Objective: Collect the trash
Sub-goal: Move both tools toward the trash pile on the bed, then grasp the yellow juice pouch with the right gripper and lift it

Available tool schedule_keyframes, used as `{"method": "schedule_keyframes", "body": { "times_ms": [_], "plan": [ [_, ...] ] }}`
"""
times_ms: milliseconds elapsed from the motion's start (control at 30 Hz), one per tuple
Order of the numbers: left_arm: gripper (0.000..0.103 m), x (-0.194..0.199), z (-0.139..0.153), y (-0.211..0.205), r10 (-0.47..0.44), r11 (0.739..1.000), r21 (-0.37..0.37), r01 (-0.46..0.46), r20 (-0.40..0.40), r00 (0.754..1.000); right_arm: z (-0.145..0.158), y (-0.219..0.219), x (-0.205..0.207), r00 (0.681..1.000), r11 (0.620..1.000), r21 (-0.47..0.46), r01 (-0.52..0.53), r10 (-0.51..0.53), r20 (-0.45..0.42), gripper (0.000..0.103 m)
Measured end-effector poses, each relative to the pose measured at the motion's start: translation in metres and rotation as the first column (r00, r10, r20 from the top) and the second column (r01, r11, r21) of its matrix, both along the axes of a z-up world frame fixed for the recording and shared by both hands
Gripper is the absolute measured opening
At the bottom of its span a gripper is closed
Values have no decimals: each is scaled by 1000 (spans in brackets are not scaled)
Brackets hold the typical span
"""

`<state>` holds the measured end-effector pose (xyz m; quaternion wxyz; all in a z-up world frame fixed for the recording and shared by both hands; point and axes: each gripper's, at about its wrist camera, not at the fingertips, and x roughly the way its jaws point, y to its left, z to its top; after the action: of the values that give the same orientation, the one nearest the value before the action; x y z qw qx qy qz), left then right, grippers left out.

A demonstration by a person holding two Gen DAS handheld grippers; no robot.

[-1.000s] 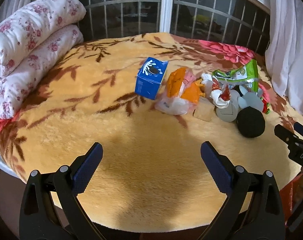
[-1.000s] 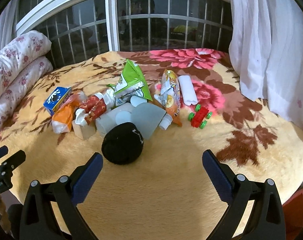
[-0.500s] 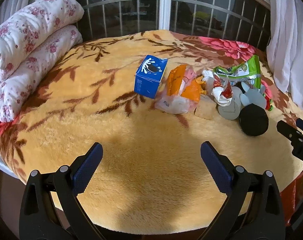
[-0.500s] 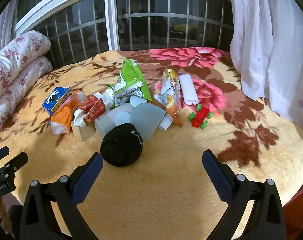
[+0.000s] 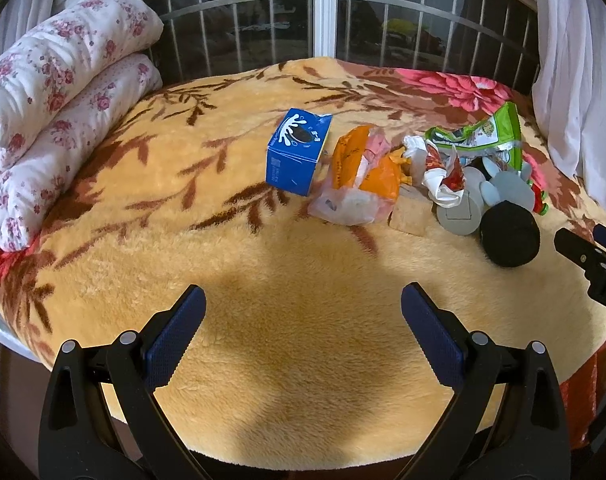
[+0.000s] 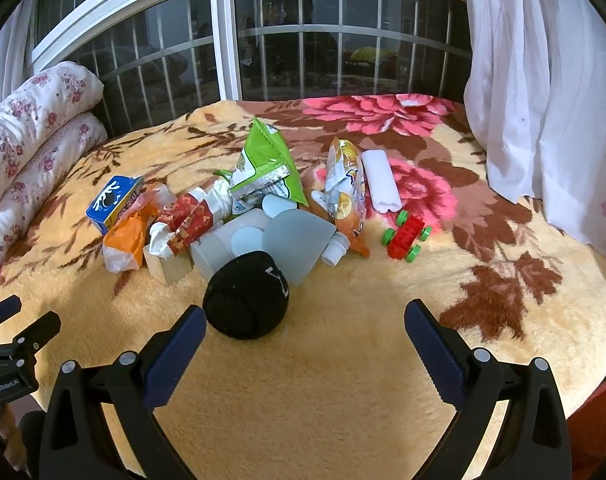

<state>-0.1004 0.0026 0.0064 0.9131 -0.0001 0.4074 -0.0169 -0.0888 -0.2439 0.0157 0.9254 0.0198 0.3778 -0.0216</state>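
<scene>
- Left gripper (image 5: 303, 322): fingers spread wide, nothing between them; it hovers over bare blanket (image 5: 231, 264) at the bed's near edge.
- Right gripper (image 6: 305, 330): fingers likewise released and empty.
- Trash pile lies ahead of both grippers, none of it touched.
- Left view: blue box (image 5: 297, 151) straight ahead of the fingers, well apart; orange bag (image 5: 359, 178) just right of the box; green wrapper (image 5: 485, 134) farther right.
- Right view: black ball (image 6: 247, 294) just beyond the left fingertip (image 6: 187, 330); grey discs (image 6: 295, 240) behind the ball; toy car (image 6: 407, 234) ahead, nearer the right finger; white roll (image 6: 380, 186) beyond the car.
- Folded quilt (image 5: 51, 92) far left of the fingers.
</scene>
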Motion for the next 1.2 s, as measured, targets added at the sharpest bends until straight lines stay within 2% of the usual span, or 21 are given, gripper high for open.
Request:
{"method": "schedule_keyframes", "body": {
  "times_ms": [600, 967, 1200],
  "plan": [
    [96, 8, -4, -5, -17, 1000, 4, 17, -9, 1000, 2, -3, 9, 1000, 1000, 13, -3, 3, -1, 98],
    [96, 17, -4, -11, -28, 1000, 7, 28, -10, 1000, 6, -19, 25, 1000, 999, 33, -2, 2, -5, 98],
    [96, 22, -3, -13, -36, 999, -4, 36, -7, 999, 25, -60, 59, 999, 986, 163, 40, -37, -26, 98]
  ]
}}
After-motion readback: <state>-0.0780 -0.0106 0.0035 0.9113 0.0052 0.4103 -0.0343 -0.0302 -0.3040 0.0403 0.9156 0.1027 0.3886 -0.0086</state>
